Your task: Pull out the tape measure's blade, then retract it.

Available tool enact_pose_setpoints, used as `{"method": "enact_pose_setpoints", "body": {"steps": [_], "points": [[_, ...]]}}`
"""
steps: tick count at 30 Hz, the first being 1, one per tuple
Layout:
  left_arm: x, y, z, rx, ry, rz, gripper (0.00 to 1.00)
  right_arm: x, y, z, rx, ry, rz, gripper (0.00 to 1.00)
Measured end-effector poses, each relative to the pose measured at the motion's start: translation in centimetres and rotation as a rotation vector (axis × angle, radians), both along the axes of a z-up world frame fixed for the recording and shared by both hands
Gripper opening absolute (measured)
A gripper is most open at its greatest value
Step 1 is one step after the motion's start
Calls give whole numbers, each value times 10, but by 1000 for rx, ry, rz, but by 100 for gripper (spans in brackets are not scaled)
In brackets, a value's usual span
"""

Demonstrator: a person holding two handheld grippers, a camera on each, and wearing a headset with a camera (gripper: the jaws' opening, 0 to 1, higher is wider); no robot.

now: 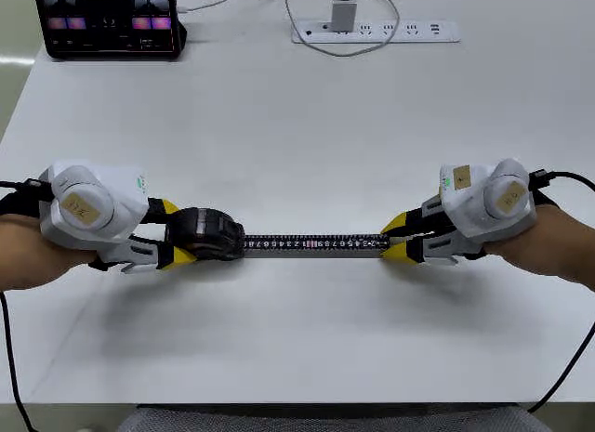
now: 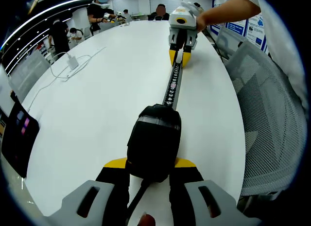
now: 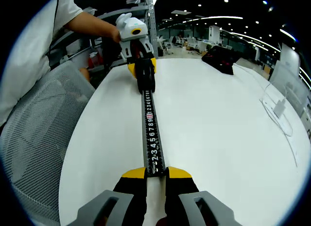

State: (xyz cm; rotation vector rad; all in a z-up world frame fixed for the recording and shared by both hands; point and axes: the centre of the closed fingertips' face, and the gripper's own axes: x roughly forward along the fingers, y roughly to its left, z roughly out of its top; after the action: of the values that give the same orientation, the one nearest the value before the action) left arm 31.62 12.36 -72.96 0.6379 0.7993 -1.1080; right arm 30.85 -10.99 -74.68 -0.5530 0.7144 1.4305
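White workbench [image 1: 307,116], with a tablet [image 1: 107,21] and power strip [image 1: 376,31] at its far edge. Left gripper [image 1: 177,232] has its jaws closed on the black tape measure [image 1: 210,234], which sits near the front edge. The blade [image 1: 316,240] is drawn out flat and straight, low over the table. The right gripper [image 1: 394,237] pinches its free end, with numbered markings facing up.

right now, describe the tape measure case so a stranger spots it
On the white table, find the left gripper near the front edge. Its yellow-tipped jaws clamp the tape measure case, a black block, the only thing with a numbered blade running out to the right gripper.
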Motion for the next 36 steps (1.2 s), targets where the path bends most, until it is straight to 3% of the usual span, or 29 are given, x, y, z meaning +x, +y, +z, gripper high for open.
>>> {"method": "enact_pose_setpoints", "body": {"steps": [36], "points": [[-1, 0, 1, 5, 0, -4, 26, 1, -43, -2, -59, 2, -20, 10]]}}
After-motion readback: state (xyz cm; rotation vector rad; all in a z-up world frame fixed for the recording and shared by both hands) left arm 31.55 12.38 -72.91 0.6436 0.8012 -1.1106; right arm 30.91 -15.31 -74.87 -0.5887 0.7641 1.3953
